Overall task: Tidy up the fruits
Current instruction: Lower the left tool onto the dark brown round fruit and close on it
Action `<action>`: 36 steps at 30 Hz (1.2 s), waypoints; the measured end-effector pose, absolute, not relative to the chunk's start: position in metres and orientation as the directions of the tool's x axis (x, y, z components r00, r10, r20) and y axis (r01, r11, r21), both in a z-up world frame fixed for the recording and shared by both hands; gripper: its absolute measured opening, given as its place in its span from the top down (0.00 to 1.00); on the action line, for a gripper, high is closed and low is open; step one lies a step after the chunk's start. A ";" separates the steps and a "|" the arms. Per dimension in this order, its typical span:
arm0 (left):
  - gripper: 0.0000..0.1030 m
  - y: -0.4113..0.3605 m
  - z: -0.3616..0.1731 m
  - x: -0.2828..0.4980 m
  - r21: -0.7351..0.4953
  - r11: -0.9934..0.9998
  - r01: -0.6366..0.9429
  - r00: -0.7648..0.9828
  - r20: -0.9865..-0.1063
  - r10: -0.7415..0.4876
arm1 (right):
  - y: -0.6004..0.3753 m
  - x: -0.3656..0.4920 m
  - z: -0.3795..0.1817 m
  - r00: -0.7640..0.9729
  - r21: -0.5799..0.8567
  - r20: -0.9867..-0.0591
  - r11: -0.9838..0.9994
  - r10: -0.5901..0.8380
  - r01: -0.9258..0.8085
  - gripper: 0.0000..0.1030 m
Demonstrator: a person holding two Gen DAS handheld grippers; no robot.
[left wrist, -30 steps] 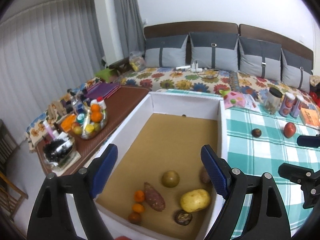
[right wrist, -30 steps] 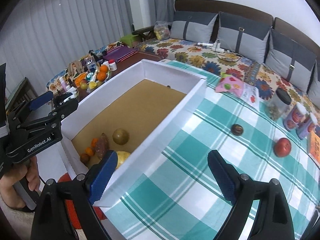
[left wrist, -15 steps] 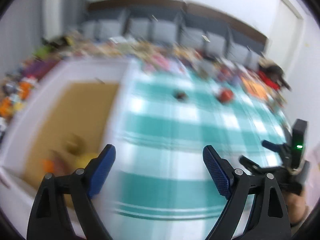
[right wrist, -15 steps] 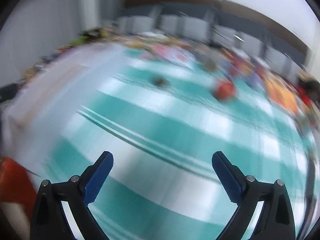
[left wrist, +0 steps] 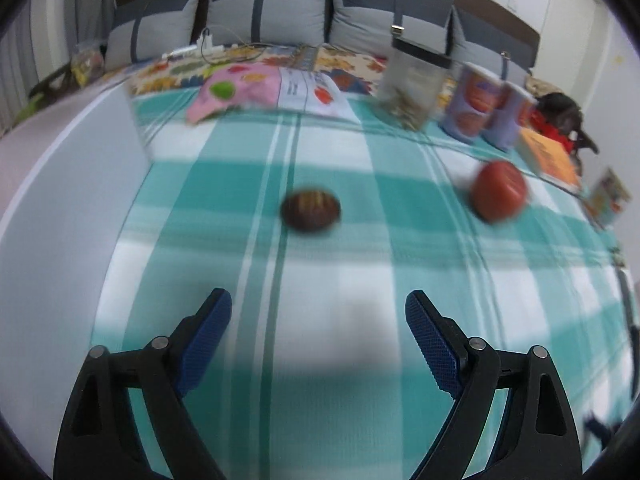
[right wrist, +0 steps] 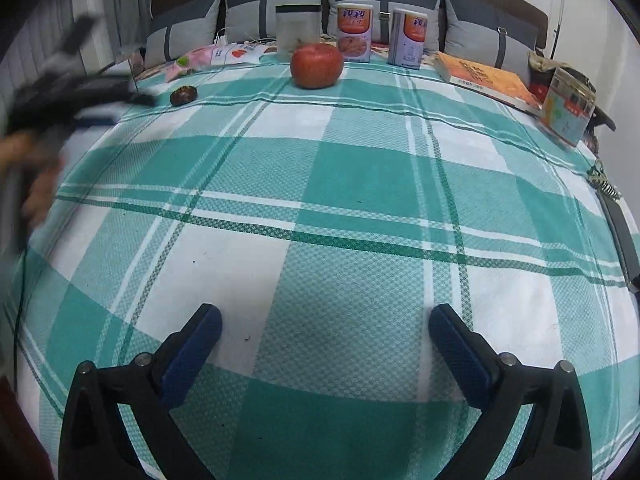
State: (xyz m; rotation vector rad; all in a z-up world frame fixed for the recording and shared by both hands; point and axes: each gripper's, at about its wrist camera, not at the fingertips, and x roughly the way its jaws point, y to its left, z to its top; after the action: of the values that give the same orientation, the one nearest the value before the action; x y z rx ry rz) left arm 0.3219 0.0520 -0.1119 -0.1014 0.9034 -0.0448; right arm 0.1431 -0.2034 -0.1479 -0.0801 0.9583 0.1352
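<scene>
A small dark brown fruit (left wrist: 311, 210) lies on the green checked tablecloth (left wrist: 340, 272), straight ahead of my open, empty left gripper (left wrist: 318, 316). A red apple (left wrist: 499, 191) lies to its right. In the right wrist view the apple (right wrist: 317, 65) sits far ahead, with the dark fruit (right wrist: 183, 95) to its left. My right gripper (right wrist: 325, 330) is open and empty over the cloth. The left gripper (right wrist: 60, 92) shows blurred at the left edge, near the dark fruit. The white box wall (left wrist: 68, 184) stands at the left.
At the table's back stand a clear jar (right wrist: 299, 28), two snack cans (right wrist: 355, 32), a pink packet (left wrist: 236, 92), an orange book (right wrist: 488, 78) and a small box (right wrist: 570, 106). Grey cushions (left wrist: 264, 12) line the sofa behind.
Both grippers have swung right, away from the white box with its fruits, and now face the tablecloth. The left has closed in on the dark fruit. Both stay open.
</scene>
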 end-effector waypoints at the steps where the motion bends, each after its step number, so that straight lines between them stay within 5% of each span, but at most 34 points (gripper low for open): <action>1: 0.13 0.050 -0.115 0.339 -0.096 0.995 -0.012 0.617 -0.784 -0.068 | -0.204 0.143 -0.148 0.567 -0.007 -0.819 0.989 0.080 -0.151 0.00; 6: 0.18 0.052 -0.130 0.375 -0.079 0.995 -0.065 0.611 -0.791 -0.023 | -0.203 0.141 -0.149 0.567 -0.003 -0.819 0.989 0.083 -0.150 0.00; 7: 0.35 0.051 -0.133 0.376 -0.077 0.995 -0.062 0.610 -0.792 -0.023 | -0.203 0.141 -0.149 0.567 -0.003 -0.819 0.989 0.084 -0.150 0.00; 10: 0.55 0.045 -0.135 0.371 -0.024 0.999 -0.034 0.637 -0.771 0.003 | -0.203 0.141 -0.149 0.567 -0.004 -0.819 0.989 0.083 -0.150 0.00; 36: 0.56 0.033 -0.116 0.213 -0.071 0.993 0.089 0.592 -0.798 -0.110 | -0.204 0.142 -0.149 0.567 -0.005 -0.820 0.989 0.082 -0.151 0.00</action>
State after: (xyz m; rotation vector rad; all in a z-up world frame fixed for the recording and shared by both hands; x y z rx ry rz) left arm 0.2125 0.0333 -0.1159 -0.0241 0.9300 -0.1160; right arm 0.1418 -0.2038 -0.1490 -0.0771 0.9584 0.1371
